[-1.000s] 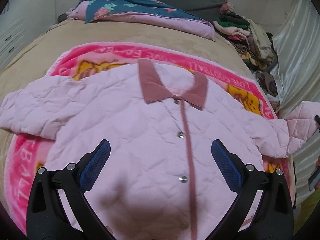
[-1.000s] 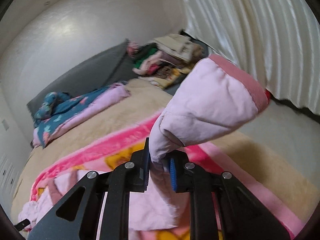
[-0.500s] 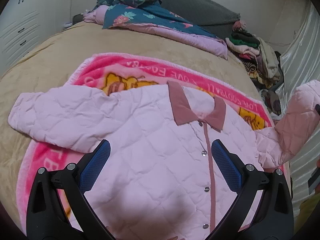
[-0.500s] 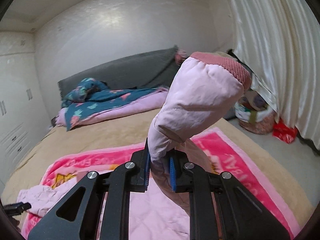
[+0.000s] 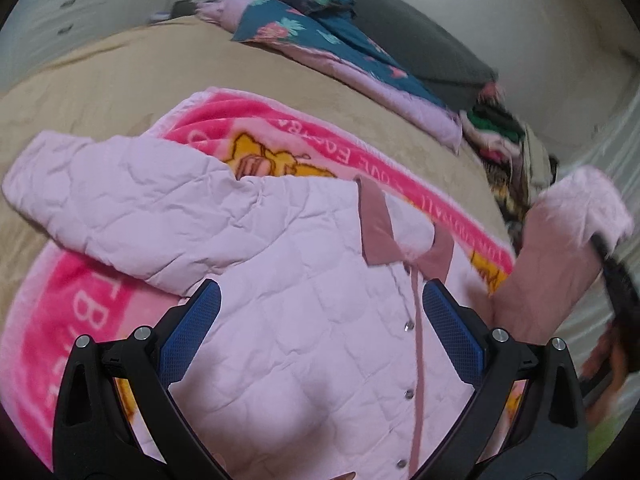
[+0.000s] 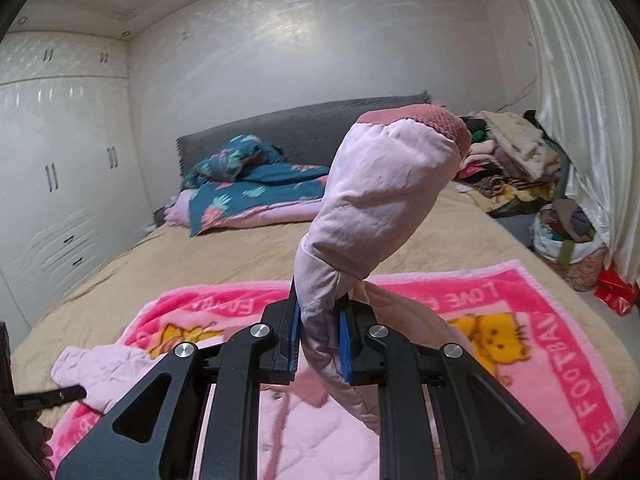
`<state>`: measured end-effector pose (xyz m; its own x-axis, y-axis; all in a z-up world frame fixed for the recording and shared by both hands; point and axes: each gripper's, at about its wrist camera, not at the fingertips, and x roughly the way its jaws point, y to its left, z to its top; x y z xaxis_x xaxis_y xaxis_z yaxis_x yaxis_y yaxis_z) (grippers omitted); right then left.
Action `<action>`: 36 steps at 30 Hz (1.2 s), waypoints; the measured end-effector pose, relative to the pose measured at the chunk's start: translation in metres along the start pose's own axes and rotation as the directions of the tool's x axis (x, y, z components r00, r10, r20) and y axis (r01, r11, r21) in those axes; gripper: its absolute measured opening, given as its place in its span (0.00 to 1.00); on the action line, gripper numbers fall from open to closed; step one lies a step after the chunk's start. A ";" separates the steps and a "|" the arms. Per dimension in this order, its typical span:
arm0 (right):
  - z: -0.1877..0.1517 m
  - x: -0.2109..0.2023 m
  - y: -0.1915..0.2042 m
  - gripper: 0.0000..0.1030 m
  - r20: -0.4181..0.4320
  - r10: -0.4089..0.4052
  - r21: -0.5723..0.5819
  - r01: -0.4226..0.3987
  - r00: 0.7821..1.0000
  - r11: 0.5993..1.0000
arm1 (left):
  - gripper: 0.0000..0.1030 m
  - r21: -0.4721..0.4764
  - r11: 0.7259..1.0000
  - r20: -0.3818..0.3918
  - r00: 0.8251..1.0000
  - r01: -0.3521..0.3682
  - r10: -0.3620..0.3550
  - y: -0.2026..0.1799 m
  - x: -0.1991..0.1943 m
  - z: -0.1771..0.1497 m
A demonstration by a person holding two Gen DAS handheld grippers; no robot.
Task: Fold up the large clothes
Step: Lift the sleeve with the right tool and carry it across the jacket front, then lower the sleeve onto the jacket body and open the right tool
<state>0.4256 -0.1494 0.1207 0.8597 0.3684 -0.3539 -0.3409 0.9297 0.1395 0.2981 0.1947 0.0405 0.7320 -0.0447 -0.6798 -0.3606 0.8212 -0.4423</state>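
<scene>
So the pale pink quilted jacket lay buttoned-up on the pink cartoon blanket, right gripper clamped tight on its sleeve and lifted it, probably to fold inward, while the left gripper hovered wide open, empty.

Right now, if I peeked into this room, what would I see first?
First you would spot the puffy pink sleeve standing up in the middle, pinched in the right gripper. Under it, the rest of the pink quilted jacket lies buttoned and flat on a bright pink cartoon blanket across the bed. The left gripper hangs open above the jacket's front, and a messy heap of clothes sits by the curtain.
</scene>
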 end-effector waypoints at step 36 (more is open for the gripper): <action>-0.183 0.094 0.158 0.69 -0.511 0.237 -0.188 -0.377 0.826 0.907 | 0.91 -0.339 0.882 -0.115 0.916 0.328 -0.384 0.043 0.119 -0.025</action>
<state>0.3831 0.0321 -0.0596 0.4346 0.5244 -0.7322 -0.7044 0.7045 0.0865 0.3550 0.2108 -0.0742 0.7428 -0.4220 -0.5198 -0.2739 0.5168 -0.8111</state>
